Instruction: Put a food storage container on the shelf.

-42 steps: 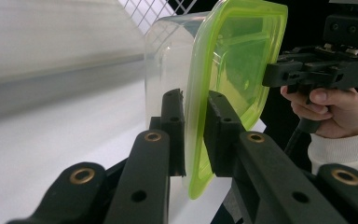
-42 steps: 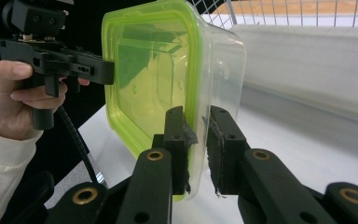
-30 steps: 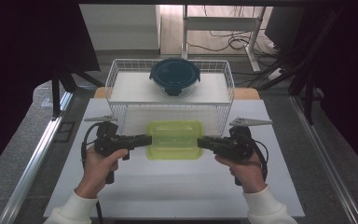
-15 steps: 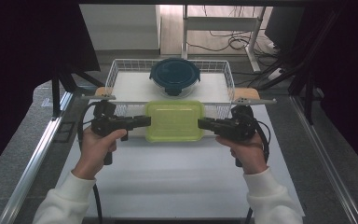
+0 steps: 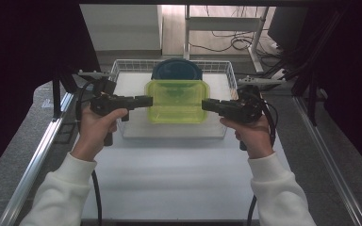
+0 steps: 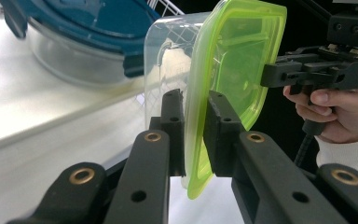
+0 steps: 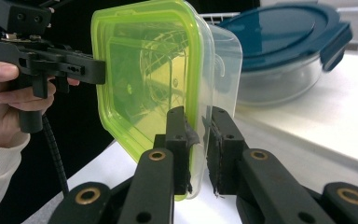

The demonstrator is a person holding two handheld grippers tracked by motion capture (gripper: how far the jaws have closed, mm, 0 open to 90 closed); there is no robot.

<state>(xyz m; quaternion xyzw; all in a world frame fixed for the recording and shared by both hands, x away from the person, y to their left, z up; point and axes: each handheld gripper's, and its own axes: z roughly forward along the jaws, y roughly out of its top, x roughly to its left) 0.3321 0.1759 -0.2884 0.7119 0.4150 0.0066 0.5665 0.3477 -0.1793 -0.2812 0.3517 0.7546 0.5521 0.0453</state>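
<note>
- Jaws of the left gripper stand almost shut, pinching the rim of the green-lidded container at one short end; the lid edge sits squeezed between the pads.
- Jaws of the right gripper are nearly closed too, clamped on the lid rim and clear wall at the opposite end.
- Container hangs level between the two grippers, off the table and above the near part of the wire basket, not touching its floor as far as the high view shows.
- Inside the basket, near its far side, sits a round glass dish with a blue lid.
- Judgement: pickup and lift look done, and the carry has reached the basket; what is left is lowering the container in front of the blue-lidded dish, then letting go at both ends.
</note>
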